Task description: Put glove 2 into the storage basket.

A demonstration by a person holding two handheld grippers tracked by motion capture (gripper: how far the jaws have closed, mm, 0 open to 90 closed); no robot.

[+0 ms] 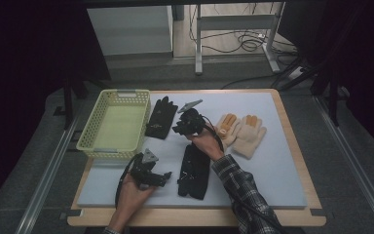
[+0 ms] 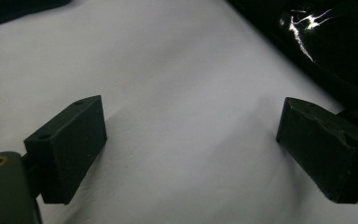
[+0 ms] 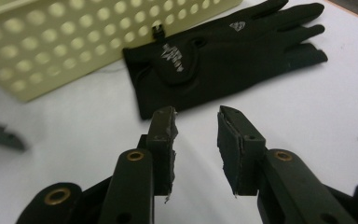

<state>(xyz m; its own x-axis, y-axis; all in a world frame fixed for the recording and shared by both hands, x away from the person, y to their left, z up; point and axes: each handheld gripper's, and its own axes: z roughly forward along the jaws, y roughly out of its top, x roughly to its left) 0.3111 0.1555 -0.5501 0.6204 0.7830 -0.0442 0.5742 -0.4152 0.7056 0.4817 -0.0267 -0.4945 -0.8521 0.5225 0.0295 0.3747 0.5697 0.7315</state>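
A big white mat point(image 1: 282, 161) lies on a wooden table point(image 1: 299, 146), and everything sits on it. The biggest thing on the mat is a pale yellow basket point(image 1: 91, 127) with round holes in its walls; it stands at the far left corner. Its inside looks bare in the high view, with just its yellow floor showing. Just beside the basket, on its right, lies a black glove point(image 1: 161, 117) flat on the mat, with its fingers pointing away from the person. In the right gripper view this same black glove point(image 3: 223, 53) lies close in front of the jaws, with the basket point(image 3: 74, 42) next to it. A second black glove point(image 1: 194, 171) lies nearer the person, in the middle of the mat. Two tan gloves point(image 1: 241, 131) with orange patches lie side by side farther right. The right gripper point(image 1: 179, 128) is held above the mat near the first black glove; its jaws stand a little apart with nothing between them. The left gripper point(image 1: 164, 177) rests low by the near edge of the mat, just left of the second black glove, jaws wide apart and holding nothing.
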